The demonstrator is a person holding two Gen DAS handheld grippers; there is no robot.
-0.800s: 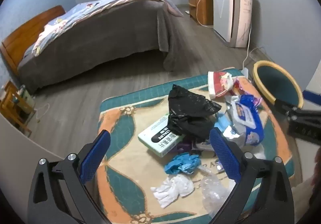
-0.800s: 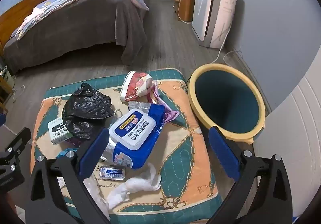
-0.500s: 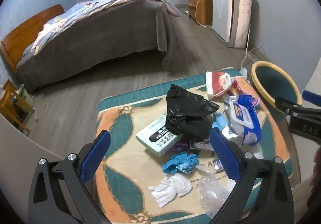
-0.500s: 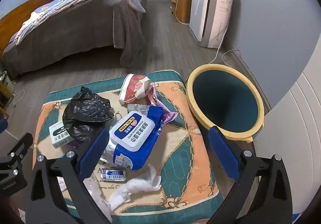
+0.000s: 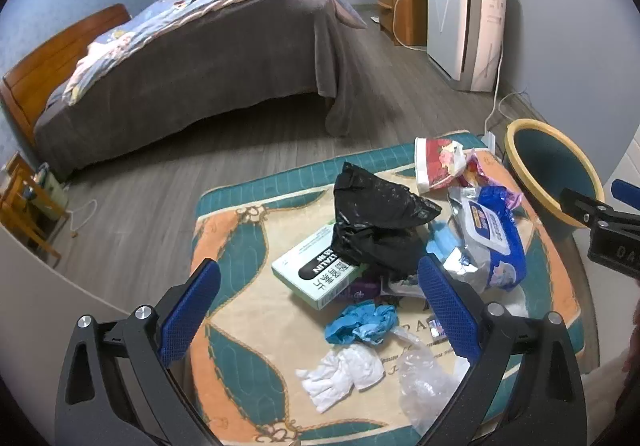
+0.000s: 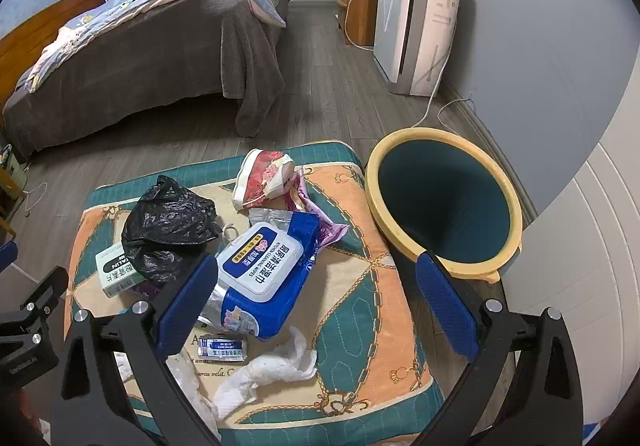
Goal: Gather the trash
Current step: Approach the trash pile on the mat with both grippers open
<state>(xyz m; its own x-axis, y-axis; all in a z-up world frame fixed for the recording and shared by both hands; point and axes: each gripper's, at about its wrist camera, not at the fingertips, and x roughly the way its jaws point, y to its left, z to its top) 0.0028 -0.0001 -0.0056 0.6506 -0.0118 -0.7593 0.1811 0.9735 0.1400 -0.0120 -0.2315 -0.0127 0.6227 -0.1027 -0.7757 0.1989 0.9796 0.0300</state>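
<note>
Blue-padded left gripper (image 5: 318,306) and right gripper (image 6: 316,304) hover wide, empty, above littered mat (image 6: 360,310); nothing collected; next, likely grasp wipes pack (image 6: 266,278) for bin (image 6: 444,206).

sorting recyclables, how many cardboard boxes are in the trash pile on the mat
2. A green-and-white cardboard box lies partly under the crumpled black plastic bag; a small blue-and-white box lies just in front of the blue wet-wipes pack. More may be hidden under the pile.

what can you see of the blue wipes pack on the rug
The wipes pack is a soft blue plastic pouch with a white flip lid printed in blue, lid closed. It lies tilted amid the litter on the patterned rug, its silvery crumpled end toward the black bag, a purple wrapper under its far end. Neither claw touches it.
</note>
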